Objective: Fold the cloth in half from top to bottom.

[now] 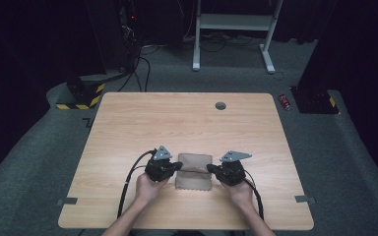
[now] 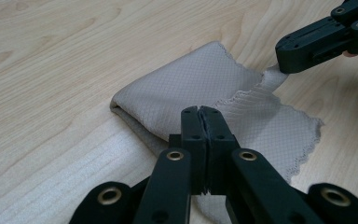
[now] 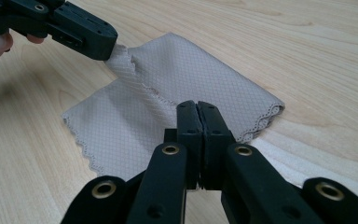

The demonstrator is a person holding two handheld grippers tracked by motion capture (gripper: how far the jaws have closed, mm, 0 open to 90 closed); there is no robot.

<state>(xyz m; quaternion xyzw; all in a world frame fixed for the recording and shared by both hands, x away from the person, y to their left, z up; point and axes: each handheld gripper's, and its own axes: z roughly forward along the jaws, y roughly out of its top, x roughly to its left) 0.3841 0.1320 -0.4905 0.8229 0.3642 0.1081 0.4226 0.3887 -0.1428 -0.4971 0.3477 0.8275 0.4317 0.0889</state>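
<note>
A beige cloth point(image 1: 194, 178) with scalloped edges lies near the front middle of the wooden table point(image 1: 142, 123), its far half folded over. My left gripper point(image 1: 179, 166) is shut on the cloth's left side, at the folded-over layer's edge. My right gripper point(image 1: 209, 168) is shut on the same edge at the right side. In the left gripper view my closed jaws point(image 2: 200, 111) sit over the cloth point(image 2: 186, 84), and the right gripper point(image 2: 282, 60) pinches a raised bit of fabric. In the right gripper view my jaws point(image 3: 197, 105) are closed over the cloth point(image 3: 205, 70) while the left gripper point(image 3: 109, 44) nips its far side.
A round grey grommet point(image 1: 220, 105) sits near the table's far edge. Tape marks point(image 1: 67, 201) flank the front corners. On the floor beyond are a white desk frame point(image 1: 234, 22), a yellow-and-black striped base point(image 1: 81, 96) and a small red object point(image 1: 285, 102).
</note>
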